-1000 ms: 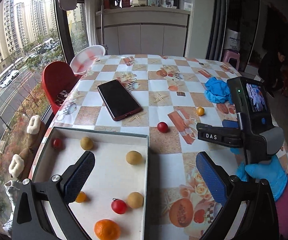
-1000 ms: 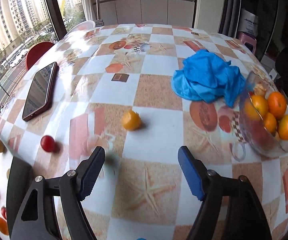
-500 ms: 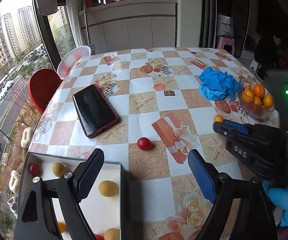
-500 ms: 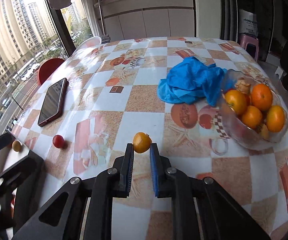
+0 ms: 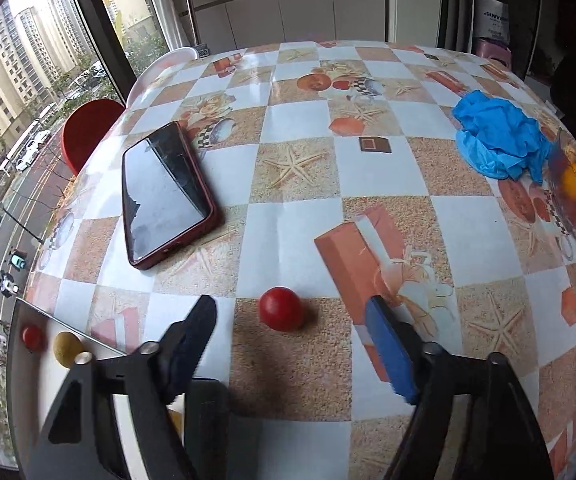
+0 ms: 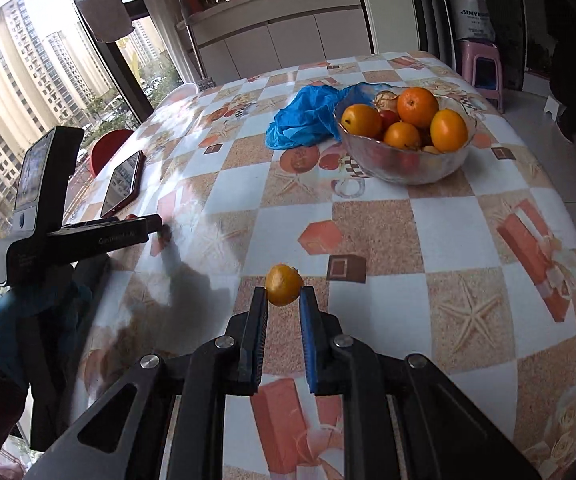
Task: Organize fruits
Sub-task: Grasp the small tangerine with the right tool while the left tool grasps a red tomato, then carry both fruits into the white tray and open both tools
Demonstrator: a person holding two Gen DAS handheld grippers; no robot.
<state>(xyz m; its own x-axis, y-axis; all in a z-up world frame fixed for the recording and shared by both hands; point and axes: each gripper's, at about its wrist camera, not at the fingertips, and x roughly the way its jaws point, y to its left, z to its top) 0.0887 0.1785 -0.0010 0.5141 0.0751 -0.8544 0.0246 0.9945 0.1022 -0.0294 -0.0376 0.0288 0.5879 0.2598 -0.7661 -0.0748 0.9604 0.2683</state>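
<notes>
**Two fruits, two grippers**

Pinching a small orange fruit (image 6: 284,290) at its fingertips, the right gripper (image 6: 283,300) has its jaws drawn narrow around it; whether the fruit clears the checked tablecloth (image 6: 468,220) is hard to judge from this angle. Beyond the fruit stands a glass bowl (image 6: 404,164) of oranges, with a crumpled blue cloth (image 6: 304,118) touching the bowl's far left side. Well left of the bowl lies a red-cased phone (image 6: 122,184).

The left gripper (image 5: 290,316) hangs with jaws wide, a red tomato (image 5: 280,308) on the cloth between its fingertips, touched by neither. Beyond the tomato, to the left, lies the phone (image 5: 166,196). Near left of the tomato a white tray (image 5: 20,360) holds a small red fruit (image 5: 32,337) and a yellow one (image 5: 68,349).
</notes>
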